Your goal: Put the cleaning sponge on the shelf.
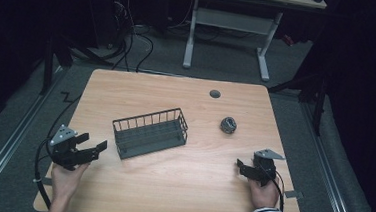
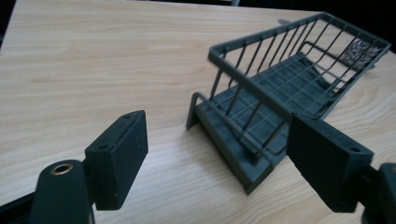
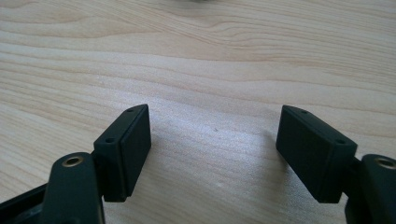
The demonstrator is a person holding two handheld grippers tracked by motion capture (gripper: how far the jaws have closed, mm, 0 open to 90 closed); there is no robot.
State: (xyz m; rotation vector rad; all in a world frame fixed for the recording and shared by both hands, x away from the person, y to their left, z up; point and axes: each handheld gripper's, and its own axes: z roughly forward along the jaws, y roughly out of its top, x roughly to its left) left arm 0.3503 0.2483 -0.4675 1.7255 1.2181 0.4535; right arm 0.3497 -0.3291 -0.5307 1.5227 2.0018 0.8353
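You've got a light wood bench [image 1: 170,185] here, with a dark wire basket [image 1: 150,132] mid-bench and a steel scrubber ball [image 1: 229,124] to its right.

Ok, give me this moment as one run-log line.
left gripper: open, empty, facing wire basket | right gripper: open, empty, over bare table | steel scrubber: on table, outside basket
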